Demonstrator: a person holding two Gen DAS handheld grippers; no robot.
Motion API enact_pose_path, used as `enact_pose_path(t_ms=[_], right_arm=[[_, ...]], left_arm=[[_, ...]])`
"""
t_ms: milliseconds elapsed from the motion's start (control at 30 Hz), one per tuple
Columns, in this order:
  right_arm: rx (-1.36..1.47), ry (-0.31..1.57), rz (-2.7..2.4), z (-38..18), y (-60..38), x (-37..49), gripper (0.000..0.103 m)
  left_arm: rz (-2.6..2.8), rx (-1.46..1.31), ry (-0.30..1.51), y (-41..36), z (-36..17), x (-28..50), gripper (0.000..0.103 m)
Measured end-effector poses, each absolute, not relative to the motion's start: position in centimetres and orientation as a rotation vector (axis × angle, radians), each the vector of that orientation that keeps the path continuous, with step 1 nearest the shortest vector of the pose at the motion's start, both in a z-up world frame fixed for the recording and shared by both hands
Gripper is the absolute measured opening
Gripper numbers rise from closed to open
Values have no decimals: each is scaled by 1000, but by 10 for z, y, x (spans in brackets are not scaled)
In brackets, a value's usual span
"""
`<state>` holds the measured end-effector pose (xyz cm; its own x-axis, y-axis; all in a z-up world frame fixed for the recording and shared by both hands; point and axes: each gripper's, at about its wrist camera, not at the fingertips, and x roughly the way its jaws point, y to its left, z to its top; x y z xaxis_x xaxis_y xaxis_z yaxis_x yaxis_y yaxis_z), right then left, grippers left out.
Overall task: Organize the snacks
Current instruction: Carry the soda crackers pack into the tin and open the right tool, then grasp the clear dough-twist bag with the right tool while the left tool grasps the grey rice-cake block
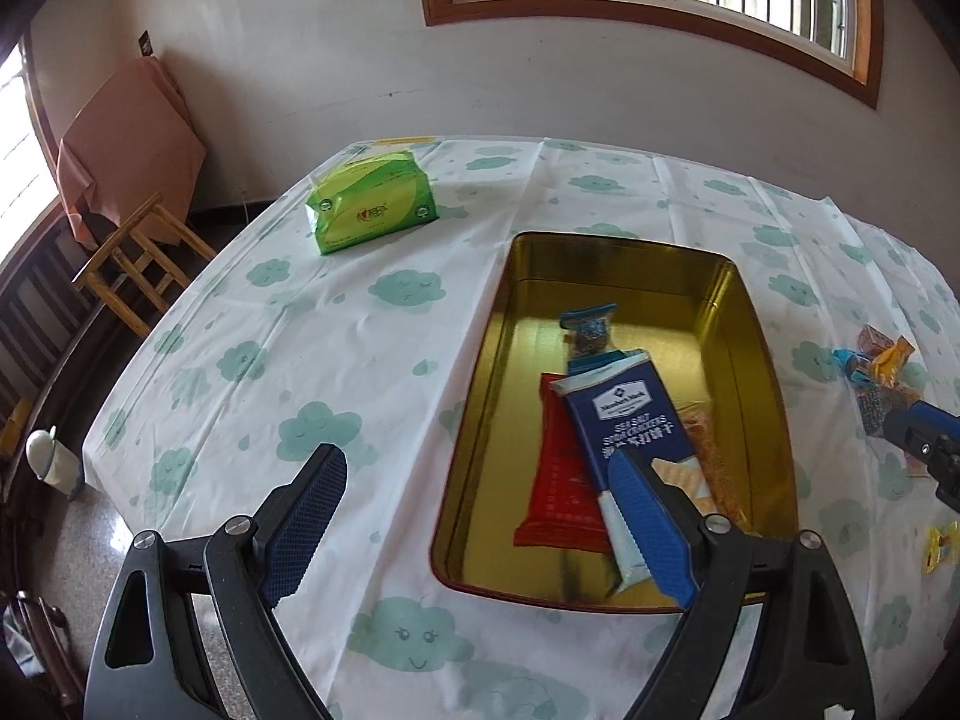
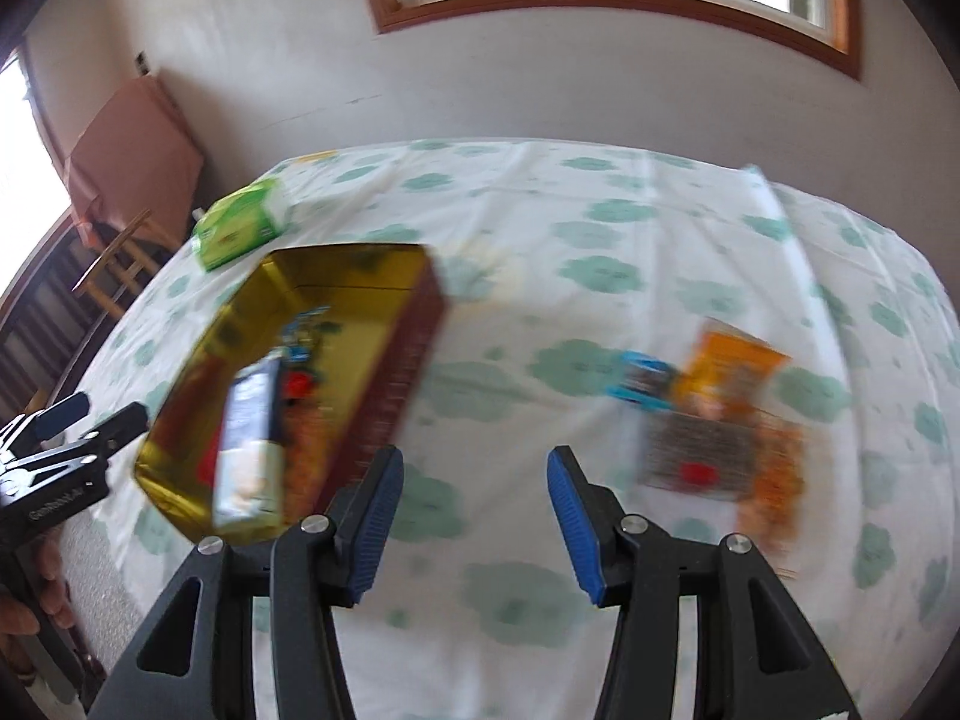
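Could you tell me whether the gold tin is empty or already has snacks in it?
Partly filled: the gold tin holds a blue cracker pack and red packet.

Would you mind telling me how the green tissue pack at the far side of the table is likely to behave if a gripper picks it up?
The green tissue pack looks soft-wrapped, with creased film, so it would probably squash between the jaws. It is likely light for its bulk. It rests on a broad flat side, so a push should slide it across the tablecloth, not tip it.

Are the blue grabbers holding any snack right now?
No. The left gripper and the right gripper are both open with nothing between their fingers. The snacks lie in the gold tin or on the tablecloth.
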<state>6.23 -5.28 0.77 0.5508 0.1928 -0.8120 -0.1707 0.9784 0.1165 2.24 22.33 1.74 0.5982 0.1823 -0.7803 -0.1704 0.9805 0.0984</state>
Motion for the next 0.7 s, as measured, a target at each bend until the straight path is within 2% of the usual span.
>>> enact_pose_path(t_ms=[300, 700], right_arm=[[76, 1026, 13, -22, -153, 65, 51], [91, 1062, -14, -50, -166, 84, 51]], left_arm=[[91, 73, 906, 167, 17, 31, 87], [-23, 129, 907, 109, 12, 43, 87]])
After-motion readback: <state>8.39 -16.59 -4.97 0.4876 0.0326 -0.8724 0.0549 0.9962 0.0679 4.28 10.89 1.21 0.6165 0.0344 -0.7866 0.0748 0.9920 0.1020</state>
